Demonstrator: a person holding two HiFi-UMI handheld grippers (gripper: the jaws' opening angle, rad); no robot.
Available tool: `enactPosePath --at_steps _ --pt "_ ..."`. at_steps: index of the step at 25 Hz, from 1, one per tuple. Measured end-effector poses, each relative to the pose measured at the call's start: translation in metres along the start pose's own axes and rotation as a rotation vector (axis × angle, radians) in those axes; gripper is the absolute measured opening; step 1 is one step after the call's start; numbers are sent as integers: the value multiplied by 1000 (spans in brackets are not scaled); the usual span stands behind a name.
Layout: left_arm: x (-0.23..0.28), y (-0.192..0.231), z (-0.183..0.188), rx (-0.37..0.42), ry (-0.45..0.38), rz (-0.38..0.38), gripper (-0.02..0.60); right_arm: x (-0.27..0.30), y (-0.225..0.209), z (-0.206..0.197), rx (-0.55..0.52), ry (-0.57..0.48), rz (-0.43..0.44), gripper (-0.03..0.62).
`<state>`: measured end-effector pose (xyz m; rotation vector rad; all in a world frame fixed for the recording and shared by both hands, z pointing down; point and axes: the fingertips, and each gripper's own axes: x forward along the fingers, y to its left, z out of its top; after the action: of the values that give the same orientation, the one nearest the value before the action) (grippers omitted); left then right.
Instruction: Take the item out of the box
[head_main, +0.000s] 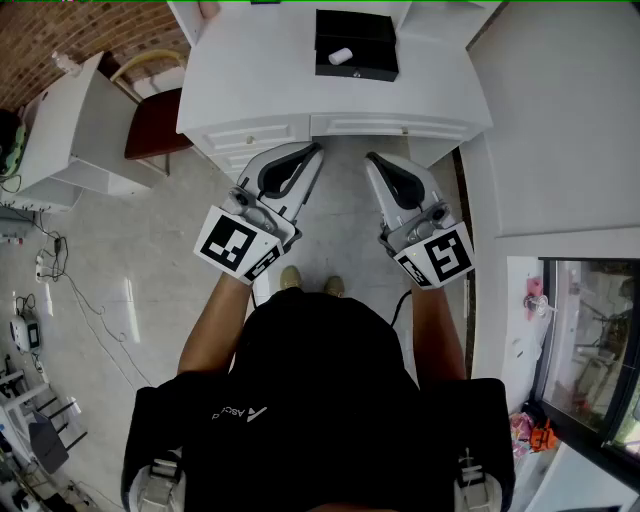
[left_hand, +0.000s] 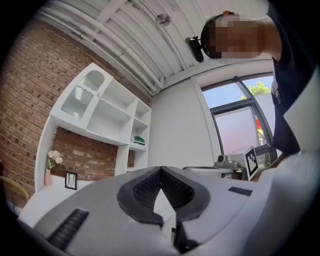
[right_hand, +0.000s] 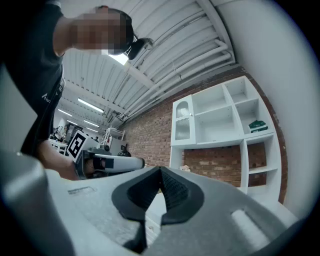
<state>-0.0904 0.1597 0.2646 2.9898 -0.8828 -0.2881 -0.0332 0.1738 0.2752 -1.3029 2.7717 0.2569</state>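
A black open box (head_main: 356, 45) sits on the white desk (head_main: 260, 70) at the top of the head view, with a small white item (head_main: 341, 56) inside it. My left gripper (head_main: 316, 148) and right gripper (head_main: 371, 158) hang side by side below the desk's front edge, well short of the box. Both point toward the desk. The left gripper (left_hand: 160, 170) has its jaws closed tip to tip with nothing between them. The right gripper (right_hand: 160, 169) is likewise shut and empty.
Drawers (head_main: 255, 133) line the desk front. A chair with a dark red seat (head_main: 155, 120) stands at the left, beside a white side table (head_main: 70, 130). White shelving (right_hand: 225, 117) rises against a brick wall behind the desk. Cables lie on the floor (head_main: 60, 270) at the left.
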Motion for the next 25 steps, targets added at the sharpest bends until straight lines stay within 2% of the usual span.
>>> enactPosePath --at_steps 13,25 --pt "-10 22 1 -19 -9 -11 -2 19 6 -2 -1 9 -20 2" --pt "-49 89 4 -17 -26 -9 0 66 22 -11 -16 31 -88 2"
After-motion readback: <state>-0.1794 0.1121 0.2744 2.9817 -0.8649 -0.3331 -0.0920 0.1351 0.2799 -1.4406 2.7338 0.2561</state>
